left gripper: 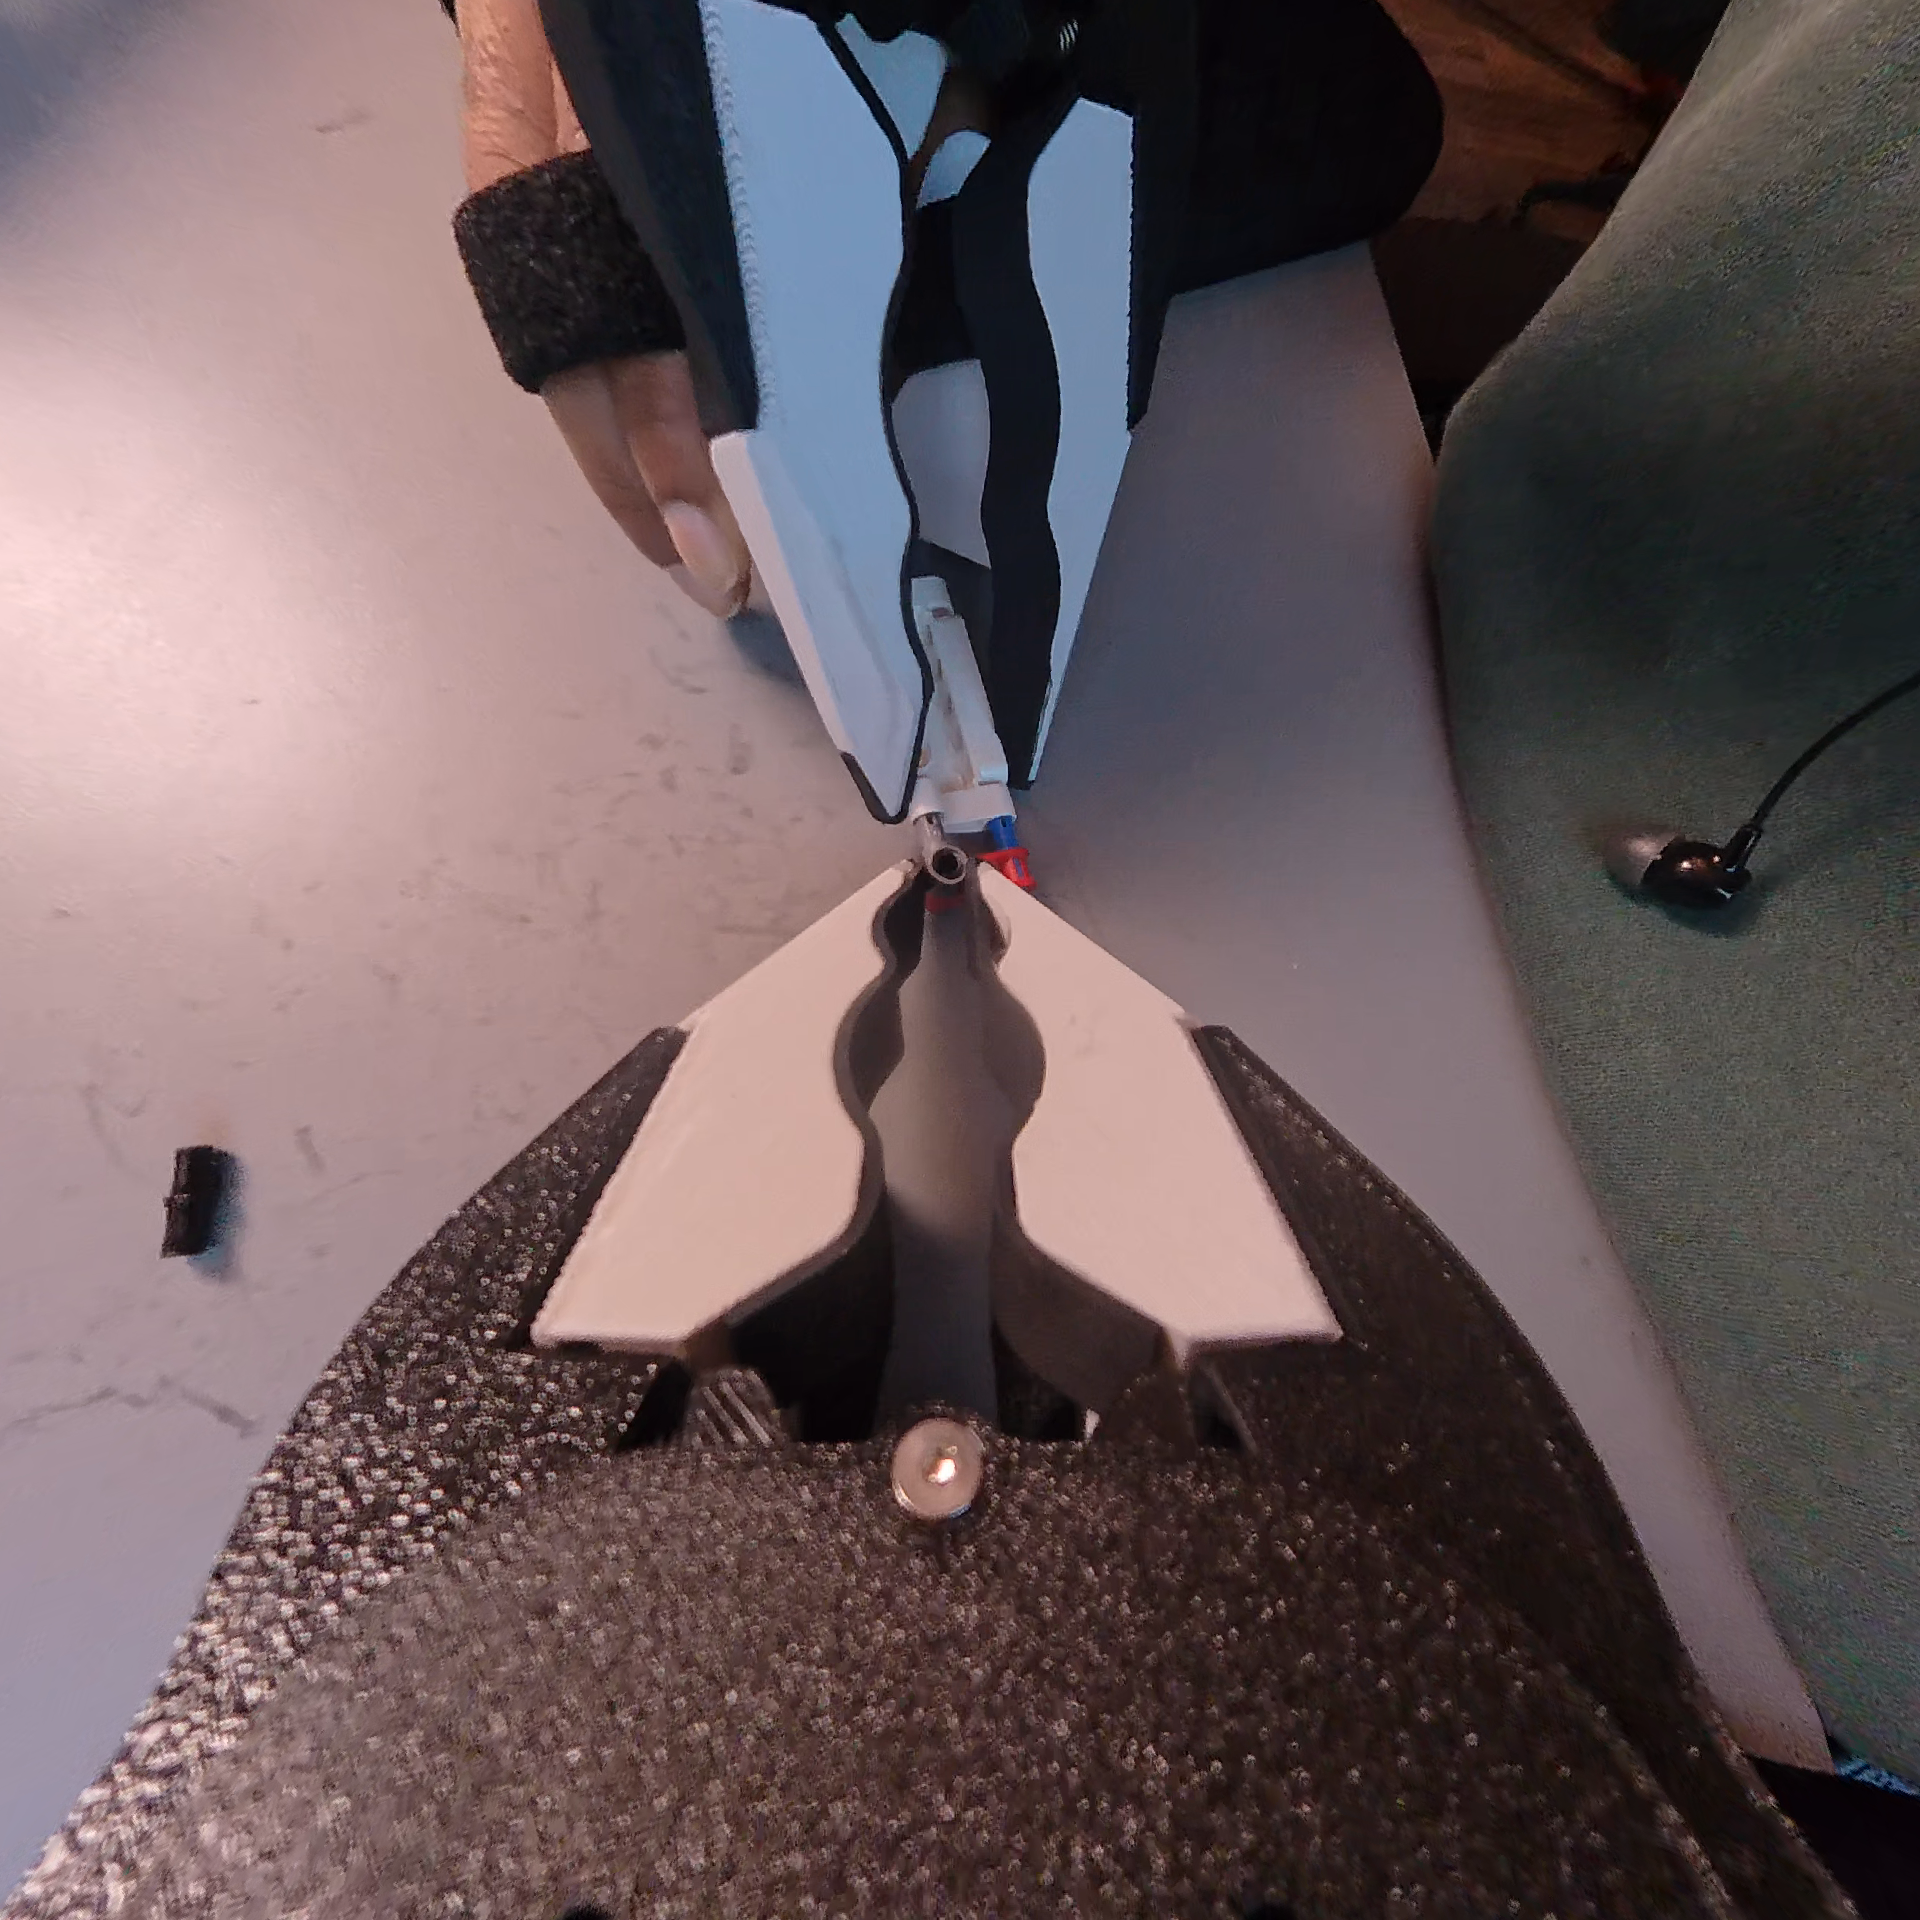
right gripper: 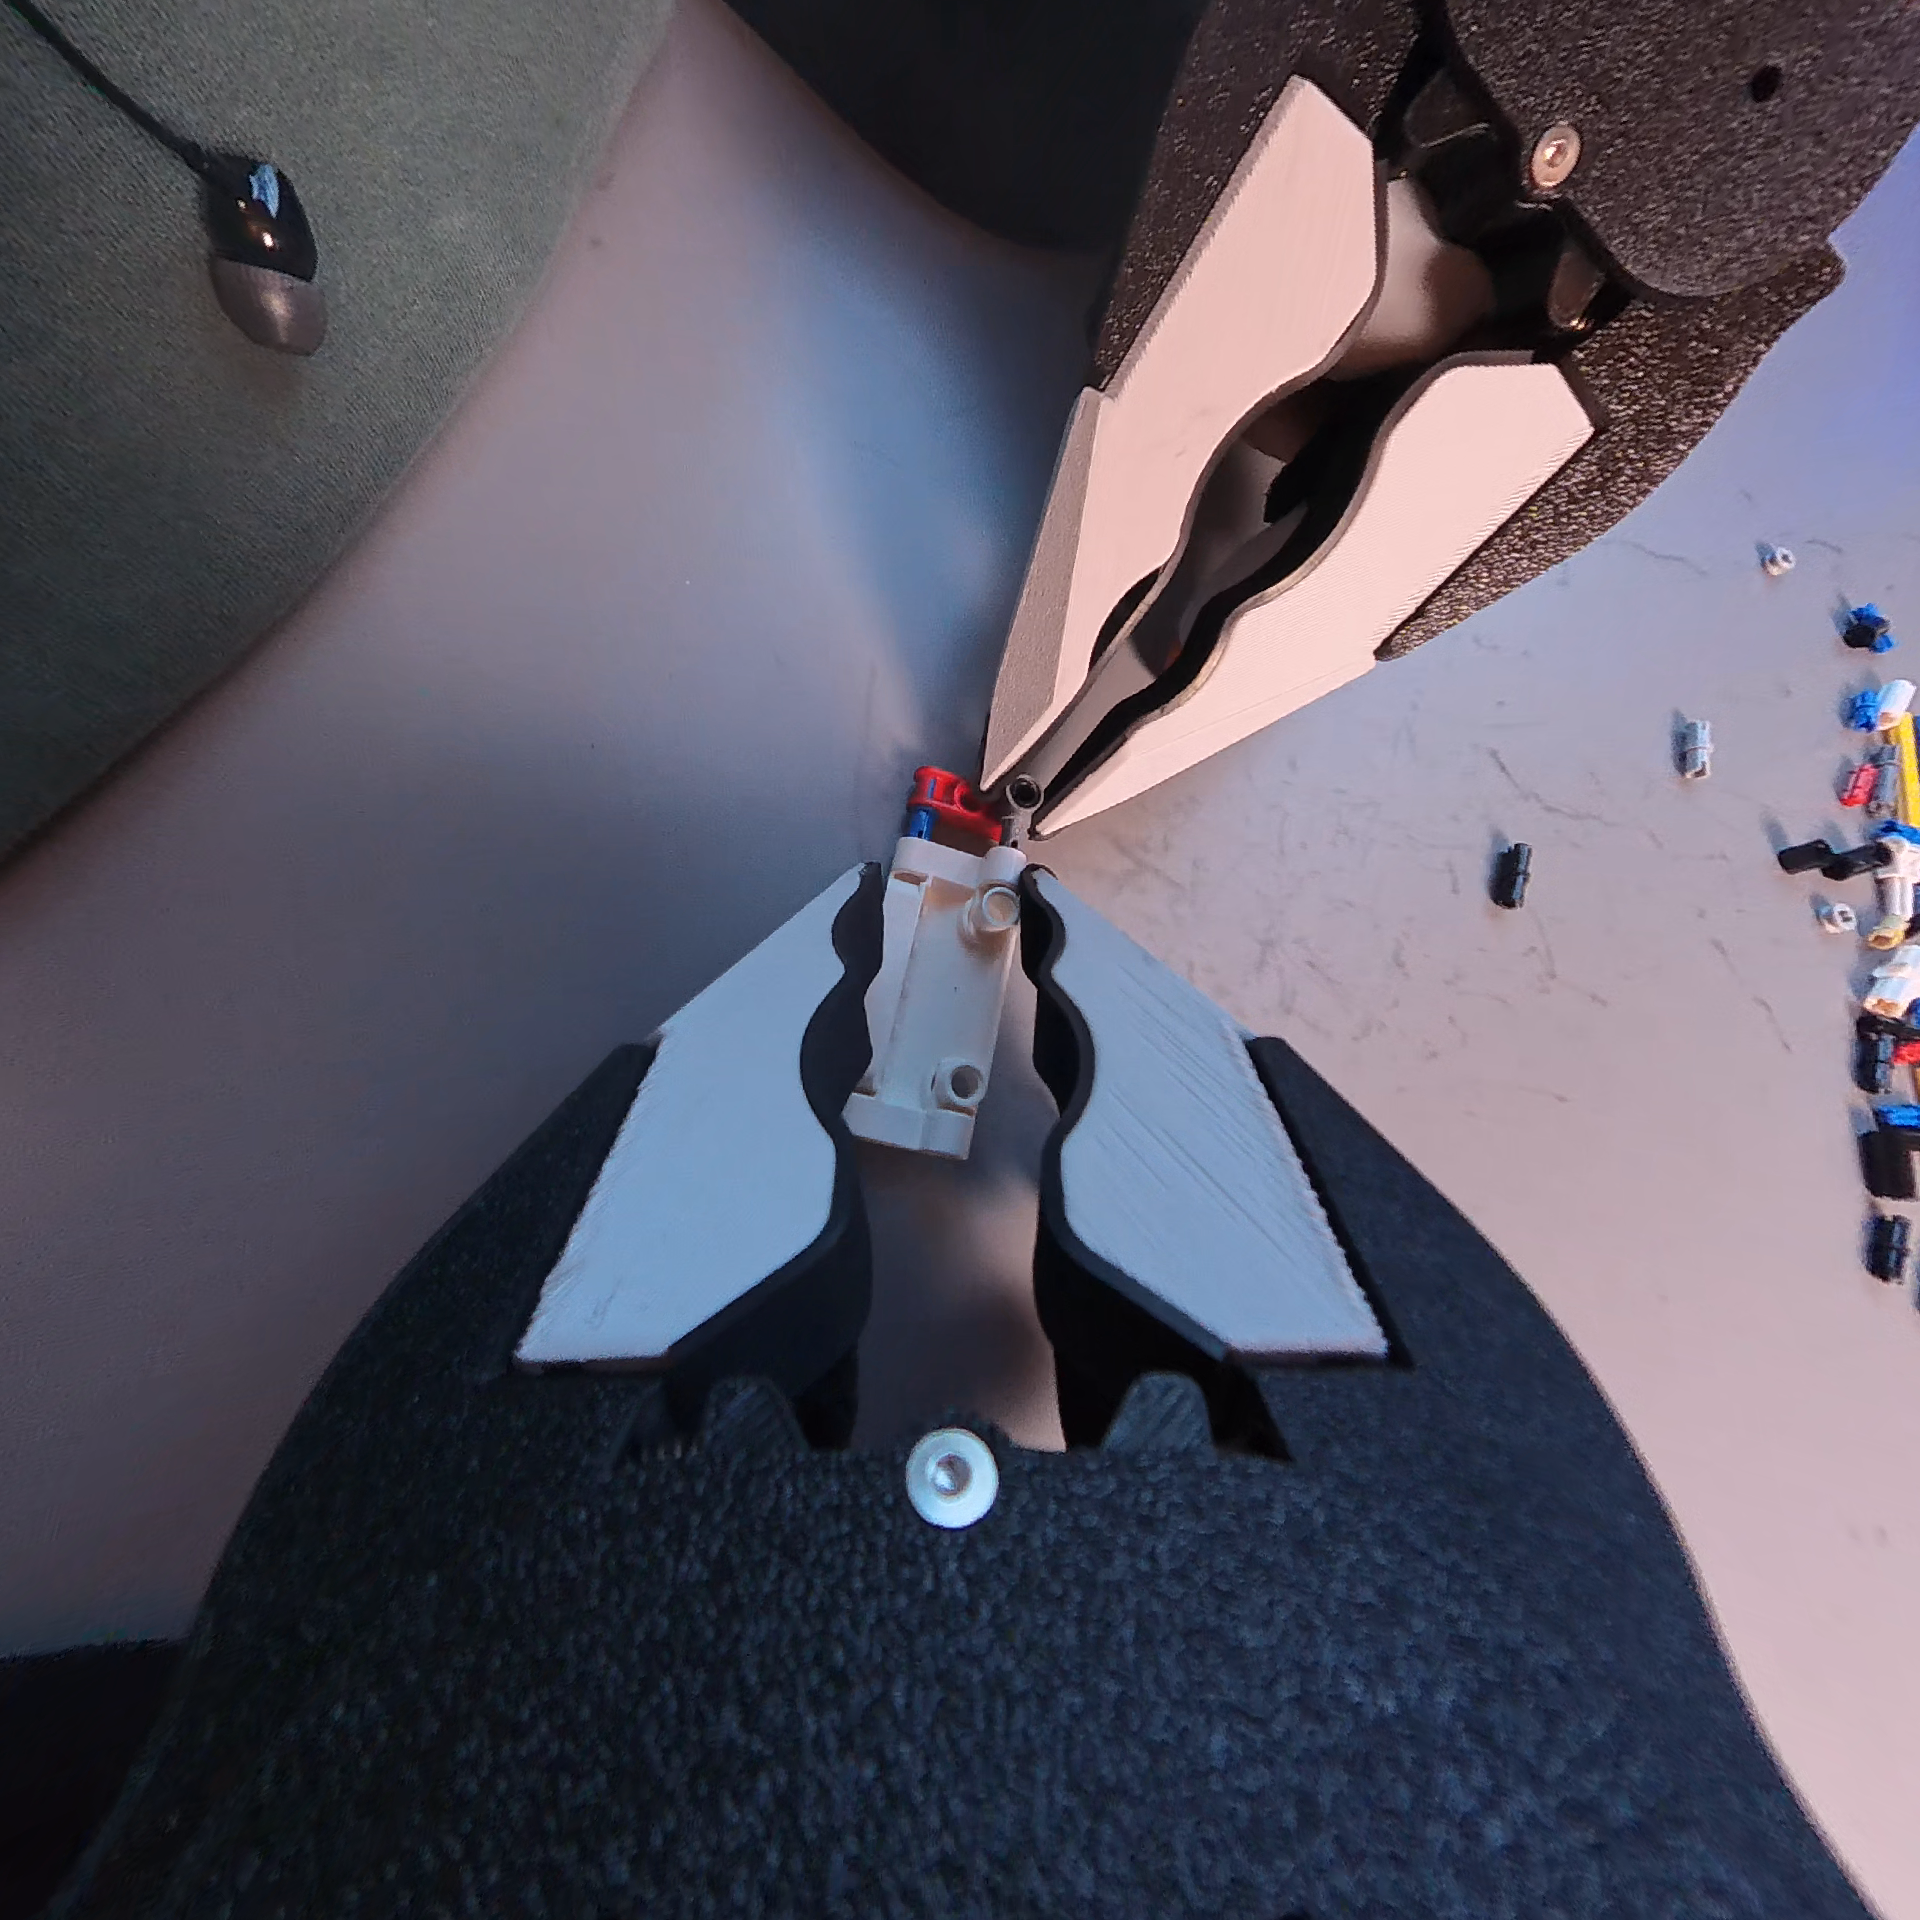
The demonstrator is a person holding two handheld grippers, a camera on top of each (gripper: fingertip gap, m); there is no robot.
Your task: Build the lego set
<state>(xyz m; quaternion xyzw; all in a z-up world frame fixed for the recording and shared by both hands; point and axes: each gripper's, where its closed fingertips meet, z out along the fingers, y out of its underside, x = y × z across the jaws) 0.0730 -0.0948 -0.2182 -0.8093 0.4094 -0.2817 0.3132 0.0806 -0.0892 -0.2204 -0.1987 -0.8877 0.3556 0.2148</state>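
- The right gripper (right gripper: 940, 883) is clenched on a white Lego housing piece (right gripper: 935, 1003); both fingertips press its upper sides and the rest of the piece hangs back between the fingers, above the table (right gripper: 582, 644).
- A blue pin (right gripper: 918, 823) and a red connector (right gripper: 940, 792) project from the front end of the white piece.
- The left gripper (left gripper: 940, 878) meets the right one tip to tip. It is clamped on a small grey tubular connector (left gripper: 945, 864), which sits just beside the red connector at the front of the white piece.
- A hand (left gripper: 634, 457) with a black finger wrap (left gripper: 556, 275) holds the right gripper from the far side, in the left wrist view.
- A small black part (left gripper: 194, 1200) lies alone on the table, well apart from the grippers.
- Loose Lego pieces (right gripper: 1886, 935) in blue, black, white, red and yellow lie scattered along the table's far right edge; one black pin (right gripper: 1514, 875) sits nearer.
- A grey-green upholstered seat (left gripper: 1714, 727) borders the table, with a black earbud (left gripper: 1694, 868) on its cable resting on it.
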